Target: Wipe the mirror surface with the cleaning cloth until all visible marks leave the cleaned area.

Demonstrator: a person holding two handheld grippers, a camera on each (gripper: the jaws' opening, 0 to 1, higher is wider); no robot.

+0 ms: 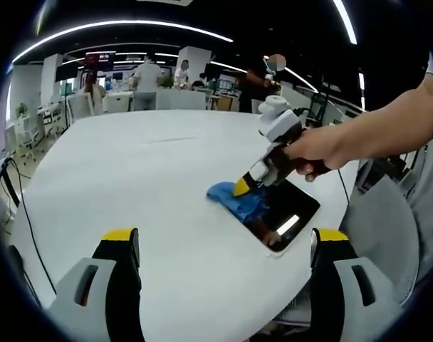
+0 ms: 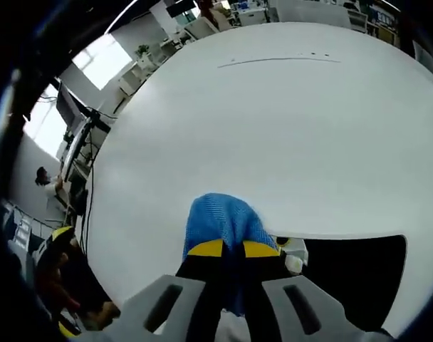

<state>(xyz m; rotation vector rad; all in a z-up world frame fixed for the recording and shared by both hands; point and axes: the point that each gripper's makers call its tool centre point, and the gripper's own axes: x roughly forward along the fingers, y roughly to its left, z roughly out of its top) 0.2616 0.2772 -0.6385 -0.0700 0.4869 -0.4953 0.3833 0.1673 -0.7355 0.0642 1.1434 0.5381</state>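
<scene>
One cloth point(image 2: 221, 221), one mirror point(image 1: 282, 212)

Large round white tabletop point(image 1: 167, 185); beyond it open-plan office with white desks point(image 1: 167, 98), standing people point(image 1: 147, 78), curved ceiling light strips point(image 1: 124, 27); bright window point(image 2: 106, 60) off tabletop's far-left edge.

An open-plan office: desks point(image 1: 167, 100), ceiling light strips point(image 1: 124, 27), people point(image 1: 147, 78) working behind.

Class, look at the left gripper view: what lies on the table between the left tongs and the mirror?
Nothing: in the left gripper view, bare white table runs from the open left tongs to the mirror, where the right tongs press the blue cloth.
</scene>
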